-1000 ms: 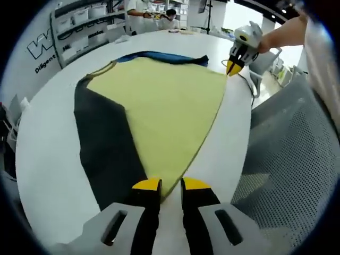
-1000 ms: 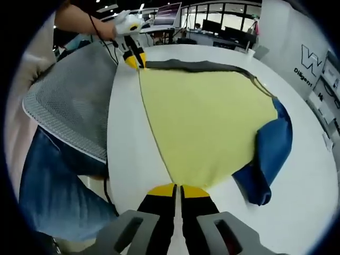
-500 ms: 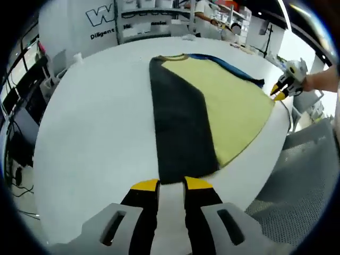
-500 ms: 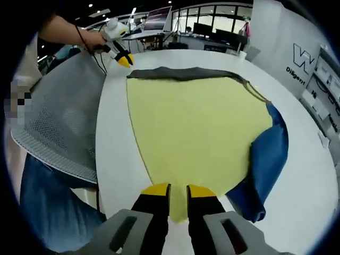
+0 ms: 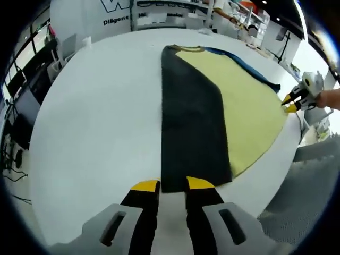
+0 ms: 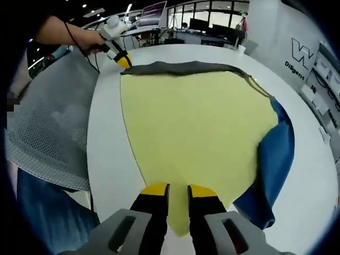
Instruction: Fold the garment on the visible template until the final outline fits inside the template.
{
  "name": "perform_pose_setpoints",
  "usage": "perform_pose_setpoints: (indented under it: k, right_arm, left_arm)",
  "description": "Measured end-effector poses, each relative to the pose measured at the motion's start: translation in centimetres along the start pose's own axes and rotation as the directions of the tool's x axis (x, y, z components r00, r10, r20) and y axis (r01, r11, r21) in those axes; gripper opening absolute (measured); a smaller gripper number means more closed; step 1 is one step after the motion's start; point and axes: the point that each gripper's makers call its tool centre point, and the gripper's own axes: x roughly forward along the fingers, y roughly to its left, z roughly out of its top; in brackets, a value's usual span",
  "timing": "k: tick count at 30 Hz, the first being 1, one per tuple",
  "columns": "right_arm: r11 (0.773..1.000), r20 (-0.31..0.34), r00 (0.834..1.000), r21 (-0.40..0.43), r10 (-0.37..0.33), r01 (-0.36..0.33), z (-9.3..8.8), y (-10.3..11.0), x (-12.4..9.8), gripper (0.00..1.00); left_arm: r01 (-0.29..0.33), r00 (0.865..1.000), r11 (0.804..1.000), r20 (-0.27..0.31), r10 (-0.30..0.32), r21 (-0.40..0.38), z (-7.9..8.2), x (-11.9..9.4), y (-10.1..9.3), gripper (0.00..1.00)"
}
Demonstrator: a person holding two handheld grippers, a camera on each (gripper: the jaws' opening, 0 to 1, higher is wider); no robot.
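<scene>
On the table (image 5: 90,133), the garment (image 5: 212,106) lies ahead of both jaw pairs. Left gripper (image 5: 171,185) grips its dark hem; right gripper (image 6: 176,187) pinches the yellow corner. Uneven pull may skew the fold.

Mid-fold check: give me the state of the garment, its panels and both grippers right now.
garment: spread flat on the white table, not yet folded compact.
dark panel: lying flat as a long strip along one edge.
blue sleeve: bunched beside the yellow body.
left gripper: jaws slightly apart at the dark panel's hem.
right gripper: jaws slightly apart over the yellow hem.
</scene>
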Motion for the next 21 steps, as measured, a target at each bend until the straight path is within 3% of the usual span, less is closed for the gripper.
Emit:
perform_pose_setpoints:
  k: [8,11,14,18,21]
  right_arm:
    - [1.0,0.005,1.0,-0.006,-0.001,0.001,0.5,-0.1,0.6,0.09]
    - [1.0,-0.009,1.0,0.0,-0.003,0.003,0.4,-0.1,0.8,0.07]
    - [1.0,-0.005,1.0,0.015,-0.004,0.004,0.4,-0.1,0.7,0.06]
    - [1.0,0.001,1.0,0.027,-0.004,0.004,0.3,-0.3,0.8,0.05]
    - [1.0,0.002,1.0,0.029,-0.009,0.009,0.3,-0.4,0.8,0.04]
  left_arm:
    - [-0.019,0.999,1.0,0.03,0.019,-0.009,0.6,0.1,0.7,0.18]
    - [0.014,0.999,1.0,0.043,-0.014,0.001,0.8,0.3,-0.1,0.09]
    - [0.024,0.999,1.0,0.047,-0.024,-0.009,0.8,0.2,-0.1,0.09]
    - [0.022,0.998,0.998,0.065,-0.018,-0.061,1.0,-0.3,1.1,0.09]
    - [-0.003,0.997,0.995,0.08,0.011,-0.099,1.3,-0.8,3.2,0.09]
